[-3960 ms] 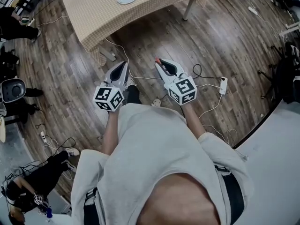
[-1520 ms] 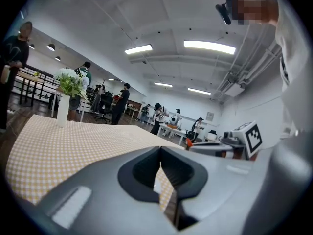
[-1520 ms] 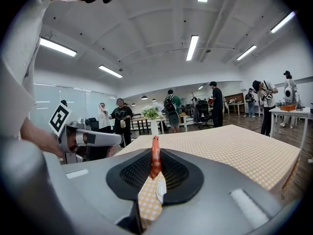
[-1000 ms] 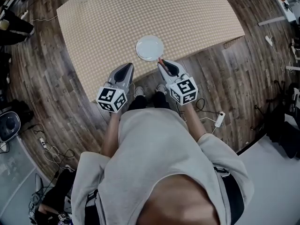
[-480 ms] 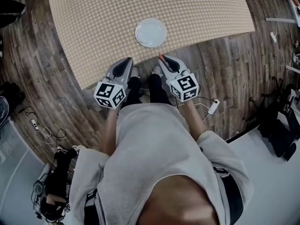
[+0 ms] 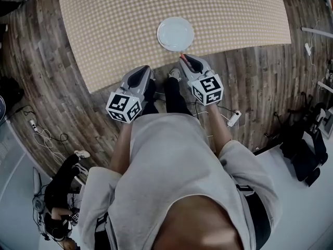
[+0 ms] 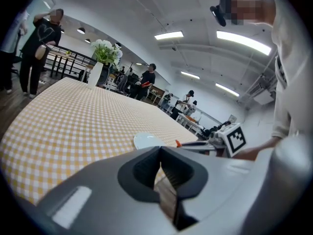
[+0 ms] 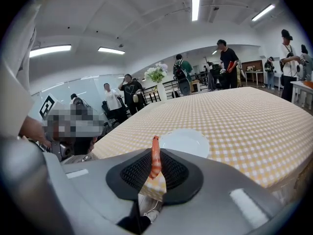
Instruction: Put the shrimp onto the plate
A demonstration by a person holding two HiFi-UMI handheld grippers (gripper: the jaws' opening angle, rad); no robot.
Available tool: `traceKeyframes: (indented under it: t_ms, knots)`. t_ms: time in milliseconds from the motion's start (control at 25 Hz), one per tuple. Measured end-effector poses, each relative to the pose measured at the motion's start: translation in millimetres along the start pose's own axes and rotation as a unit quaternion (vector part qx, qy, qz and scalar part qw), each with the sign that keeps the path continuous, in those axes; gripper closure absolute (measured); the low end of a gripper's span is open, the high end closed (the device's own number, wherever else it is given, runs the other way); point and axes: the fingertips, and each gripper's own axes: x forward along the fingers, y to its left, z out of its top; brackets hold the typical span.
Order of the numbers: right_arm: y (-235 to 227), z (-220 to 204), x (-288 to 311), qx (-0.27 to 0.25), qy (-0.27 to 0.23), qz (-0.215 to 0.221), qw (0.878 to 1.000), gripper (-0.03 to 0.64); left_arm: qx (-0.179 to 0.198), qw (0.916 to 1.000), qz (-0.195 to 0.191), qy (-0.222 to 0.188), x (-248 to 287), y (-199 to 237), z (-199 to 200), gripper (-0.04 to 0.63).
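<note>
A white plate [image 6: 176, 34] lies near the front edge of a table with a yellow checked cloth [image 6: 114, 20]. My right gripper [image 6: 183, 58] is shut on a thin orange shrimp [image 8: 155, 161], which stands upright between its tips. It hangs just short of the table edge, with the plate [image 8: 185, 142] a little beyond it. The left gripper [image 6: 142, 75] is beside it over the floor, jaws together and holding nothing. In the left gripper view the plate [image 7: 148, 140] and the shrimp's tip [image 7: 178, 143] show past the left gripper [image 7: 160, 153].
A vase of white flowers [image 7: 100, 58] stands at the table's far end. Several people stand around the room beyond it. Cables and a power strip [image 6: 233, 119] lie on the wooden floor to the right. The person's shoes [image 6: 174, 75] are by the table edge.
The person has stepped up to the table. Both grippers have sunk lower, and the right one's tip now sits closer to the plate. The shrimp stays in the right jaws.
</note>
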Motion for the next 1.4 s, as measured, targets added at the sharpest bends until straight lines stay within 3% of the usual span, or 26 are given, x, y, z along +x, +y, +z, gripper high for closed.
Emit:
traceKeyframes:
  t_ms: [640, 960, 1160, 1400]
  knots:
    - [-43, 25, 83, 0.000, 0.024, 0.000, 1.000, 0.565, -0.022, 0.9994, 0.026, -0.001, -23, 13, -14, 0.586]
    - [-50, 17, 92, 0.000, 0.053, -0.004, 0.999, 0.563, -0.025, 0.9994, 0.026, -0.002, -23, 11, -16, 0.586]
    - [-51, 7, 94, 0.003, 0.106, -0.017, 0.994, 0.563, -0.028, 0.9992, 0.030, -0.006, -25, 16, -14, 0.586]
    - [-47, 5, 90, 0.020, 0.107, -0.012, 0.994, 0.563, -0.029, 0.9990, 0.031, -0.008, -26, 16, -14, 0.586]
